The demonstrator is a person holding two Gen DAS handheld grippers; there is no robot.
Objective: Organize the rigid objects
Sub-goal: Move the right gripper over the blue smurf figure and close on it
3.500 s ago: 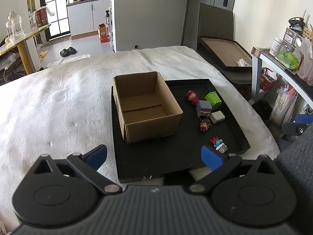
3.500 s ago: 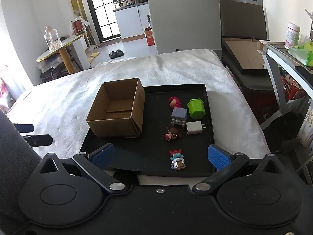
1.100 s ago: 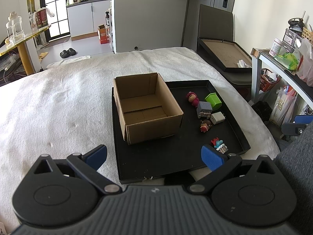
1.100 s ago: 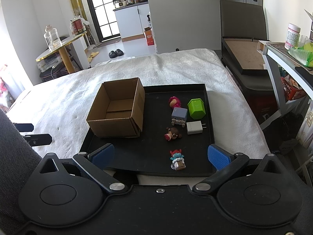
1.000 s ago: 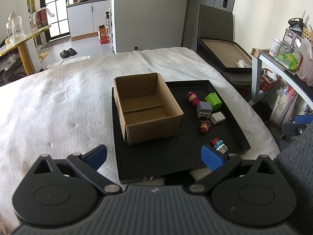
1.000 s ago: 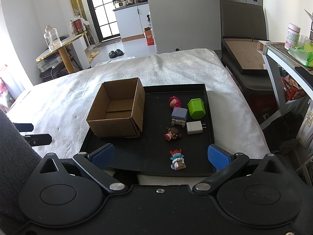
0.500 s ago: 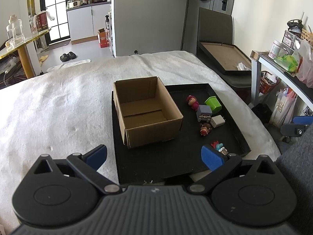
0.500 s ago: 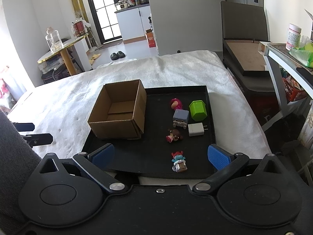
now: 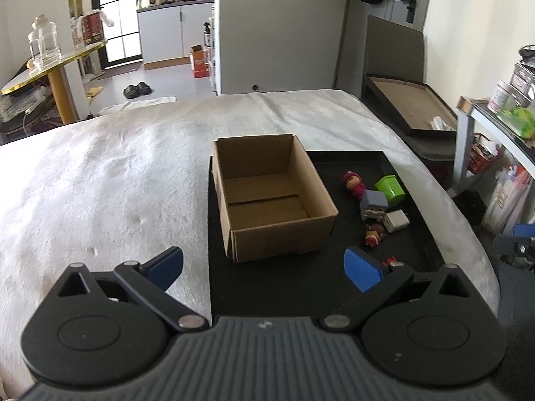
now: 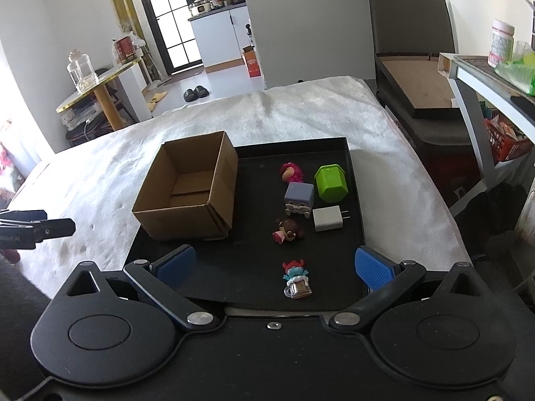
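Observation:
An open, empty cardboard box stands on the left of a black tray on a white bedcover. On the tray's right lie several small items: a pink-haired doll, a green house-shaped block, a purple-grey cube toy, a white charger plug, a brown-haired doll and a red-and-blue figure. My left gripper is open and empty, low before the box. My right gripper is open and empty, just above the red-and-blue figure.
The white bedcover spreads left of and beyond the tray. A dark chair with a framed board stands at the far right, with a cluttered shelf beside it. A gold-edged side table stands at the far left.
Both grippers have moved forward and down toward the tray, so the box and toys look closer. Both stay open. Nothing on the tray has moved.

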